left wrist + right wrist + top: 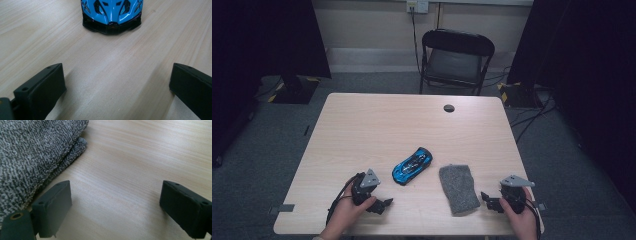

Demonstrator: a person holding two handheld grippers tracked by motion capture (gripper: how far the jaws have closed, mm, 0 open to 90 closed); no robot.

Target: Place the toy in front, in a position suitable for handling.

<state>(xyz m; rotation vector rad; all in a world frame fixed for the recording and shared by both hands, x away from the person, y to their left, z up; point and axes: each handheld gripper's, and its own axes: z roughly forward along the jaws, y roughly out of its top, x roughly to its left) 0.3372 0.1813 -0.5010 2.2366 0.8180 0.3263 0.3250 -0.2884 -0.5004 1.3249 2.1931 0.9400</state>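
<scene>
Room: grey carpeted floor, dark curtains at both sides, a black folding chair [455, 60] behind the worktop.
Worktop: pale wood-grain worktop [377, 125] with a round cable hole [449, 108] near its far edge.
Toy car: a blue and black toy sports car [412, 165] lies slantwise near the middle of the near half; in the left gripper view one end of it [111, 15] faces the camera.
Cloth: a folded grey knitted cloth [458, 188] lies flat just right of the car, apart from it.
Left hand-held gripper: the left hand-held gripper [384, 204] rests low at the near edge, jaws wide apart with bare wood between them, near the car and short of it.
Right hand-held gripper: the right hand-held gripper [488, 199] sits just right of the cloth, jaws spread wide and holding nothing; in its own view one jaw stands close beside the cloth's edge [30, 167].
</scene>
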